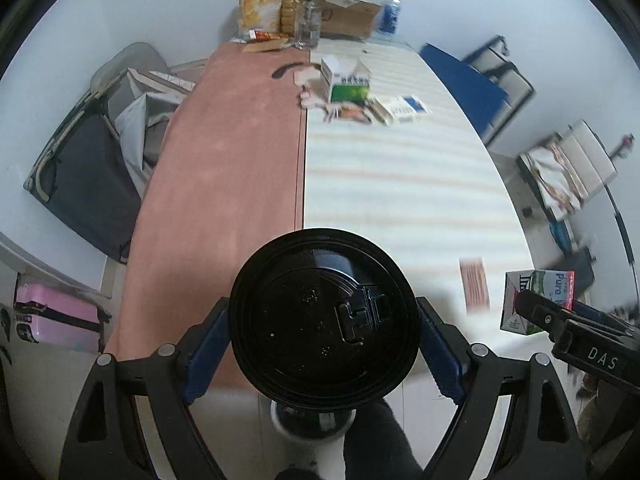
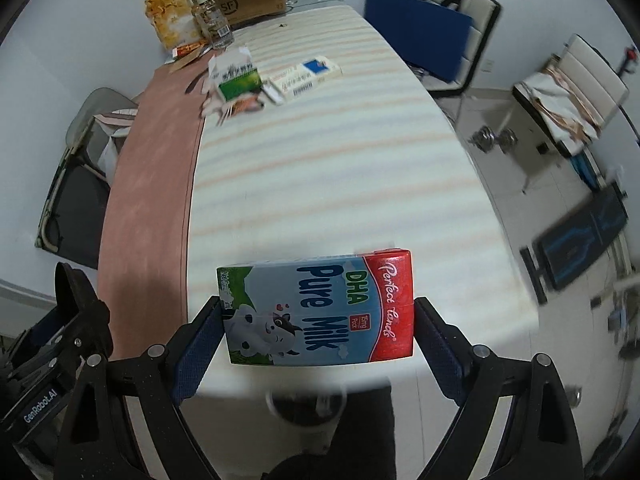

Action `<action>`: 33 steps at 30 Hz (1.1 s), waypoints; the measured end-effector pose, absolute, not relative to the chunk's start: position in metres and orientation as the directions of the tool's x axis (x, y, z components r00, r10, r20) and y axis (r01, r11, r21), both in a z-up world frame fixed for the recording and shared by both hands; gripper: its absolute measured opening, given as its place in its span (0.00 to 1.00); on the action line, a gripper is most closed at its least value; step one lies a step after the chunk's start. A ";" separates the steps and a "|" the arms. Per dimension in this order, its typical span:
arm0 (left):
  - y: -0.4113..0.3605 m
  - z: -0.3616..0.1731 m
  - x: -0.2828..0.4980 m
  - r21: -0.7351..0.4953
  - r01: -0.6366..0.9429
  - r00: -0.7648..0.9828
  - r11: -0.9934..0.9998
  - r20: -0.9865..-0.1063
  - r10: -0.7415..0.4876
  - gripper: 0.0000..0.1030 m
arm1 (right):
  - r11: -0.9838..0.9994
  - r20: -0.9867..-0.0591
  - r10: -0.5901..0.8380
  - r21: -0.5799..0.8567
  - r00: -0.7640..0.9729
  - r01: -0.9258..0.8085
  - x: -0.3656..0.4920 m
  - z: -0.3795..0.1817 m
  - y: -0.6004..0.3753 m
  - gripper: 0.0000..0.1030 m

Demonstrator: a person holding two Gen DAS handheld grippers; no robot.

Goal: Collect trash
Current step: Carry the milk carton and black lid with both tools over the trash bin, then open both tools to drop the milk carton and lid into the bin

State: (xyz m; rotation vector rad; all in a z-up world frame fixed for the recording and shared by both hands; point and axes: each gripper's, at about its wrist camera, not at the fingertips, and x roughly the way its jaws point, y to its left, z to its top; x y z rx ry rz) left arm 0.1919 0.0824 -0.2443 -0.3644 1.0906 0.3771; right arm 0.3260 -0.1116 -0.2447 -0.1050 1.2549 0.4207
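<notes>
My left gripper (image 1: 324,344) is shut on a cup with a black lid (image 1: 325,316), held above the table's near edge. My right gripper (image 2: 318,332) is shut on a blue and red Pure Milk carton (image 2: 320,308), held sideways over the near edge; the carton also shows in the left wrist view (image 1: 536,300). Below both grippers a white bin with a dark inside (image 2: 306,404) stands on the floor, partly hidden; it also shows in the left wrist view (image 1: 312,420). More trash lies far up the table: a green and white carton (image 1: 346,84), white boxes (image 1: 400,108) and wrappers (image 1: 348,114).
The table is half pink cloth (image 1: 232,152), half striped white (image 1: 392,176). A small reddish wrapper (image 1: 474,284) lies near its front right. Snack bags, bottles and a cardboard box (image 1: 348,16) stand at the far end. Chairs (image 2: 568,88) stand right, bags and a pink suitcase (image 1: 56,320) left.
</notes>
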 end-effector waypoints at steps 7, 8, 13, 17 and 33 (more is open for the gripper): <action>0.058 -0.278 0.114 -0.135 -0.429 0.336 0.893 -0.942 0.019 0.84 | 0.938 -0.960 0.235 0.184 0.150 -0.293 0.199 -0.275 -0.160 0.90; 0.055 -0.287 0.106 -0.141 -0.429 0.320 0.892 -0.947 0.004 0.84 | 0.939 -0.964 0.240 0.199 0.119 -0.280 0.180 -0.287 -0.167 0.90; 0.043 -0.352 0.080 -0.169 -0.445 0.224 0.880 -0.972 -0.074 0.84 | 0.945 -0.972 0.235 0.230 -0.006 -0.234 0.131 -0.350 -0.189 0.90; 0.039 -0.437 0.072 -0.277 -0.465 0.151 0.841 -0.961 -0.233 0.84 | 0.947 -0.963 0.254 0.267 -0.096 -0.180 0.108 -0.420 -0.206 0.90; 0.040 -0.698 0.063 -0.244 -0.587 0.028 0.772 -0.959 -0.282 1.00 | 0.895 -0.854 0.430 0.446 -0.293 0.013 0.107 -0.738 -0.216 0.98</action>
